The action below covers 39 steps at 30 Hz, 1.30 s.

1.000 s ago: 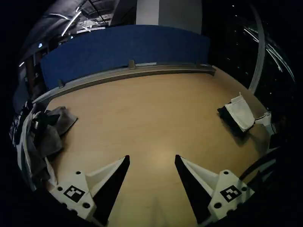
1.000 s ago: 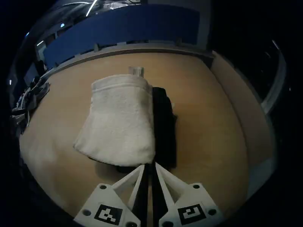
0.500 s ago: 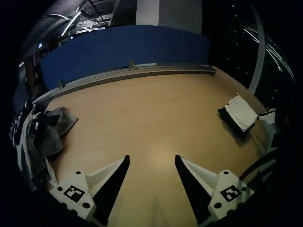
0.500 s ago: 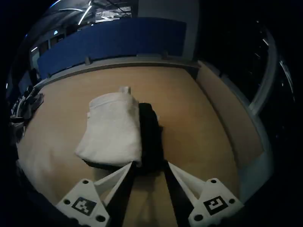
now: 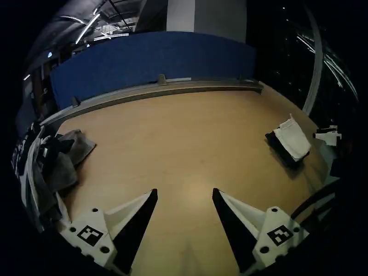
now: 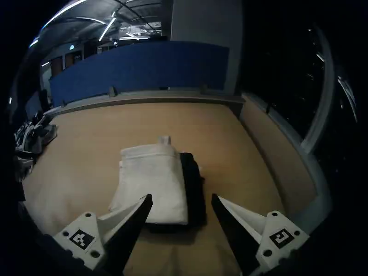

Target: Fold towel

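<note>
Right gripper (image 6: 180, 197) jaws spread, empty, just short of folded white towel (image 6: 152, 179) | was closed, since backed off | left gripper (image 5: 184, 189) also spread, unmoved.

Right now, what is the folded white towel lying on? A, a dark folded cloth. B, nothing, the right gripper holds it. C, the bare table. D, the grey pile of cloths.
A: the white towel rests on a dark folded cloth whose edge shows beside it, with the right gripper open.
</note>
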### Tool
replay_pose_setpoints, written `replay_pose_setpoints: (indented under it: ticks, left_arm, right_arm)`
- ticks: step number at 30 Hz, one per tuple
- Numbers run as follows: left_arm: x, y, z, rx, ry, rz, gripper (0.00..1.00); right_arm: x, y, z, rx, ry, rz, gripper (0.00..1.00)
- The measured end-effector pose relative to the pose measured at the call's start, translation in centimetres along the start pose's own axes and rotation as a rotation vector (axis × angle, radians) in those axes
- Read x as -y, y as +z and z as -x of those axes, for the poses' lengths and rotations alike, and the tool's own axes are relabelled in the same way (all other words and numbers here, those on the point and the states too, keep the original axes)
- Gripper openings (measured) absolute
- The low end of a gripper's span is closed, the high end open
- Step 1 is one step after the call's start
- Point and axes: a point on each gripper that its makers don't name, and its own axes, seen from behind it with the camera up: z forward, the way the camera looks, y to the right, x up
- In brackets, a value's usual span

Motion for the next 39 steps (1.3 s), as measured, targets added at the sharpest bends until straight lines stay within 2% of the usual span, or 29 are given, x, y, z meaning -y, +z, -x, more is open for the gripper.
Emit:
replay_pose_setpoints:
  ticks: [12,26,33,39]
  left_arm:
    - [0.6,-0.1,0.1,0.001,-0.007,-0.007,0.88]
    - [1.8,-0.3,0.4,0.006,-0.031,-0.034,0.88]
    - [2.4,-0.3,0.7,0.013,-0.041,-0.045,0.88]
    - [3.0,-0.2,1.1,0.018,-0.044,-0.055,0.88]
  right_arm:
    - [2.7,2.1,-2.0,-0.021,-0.012,-0.045,1.00]
    - [5.1,6.8,-5.5,-0.039,-0.037,-0.081,1.00]
    - [5.7,8.5,-5.3,-0.031,-0.053,-0.085,1.00]
    - [5.2,10.7,-4.1,0.000,-0.078,-0.062,1.00]
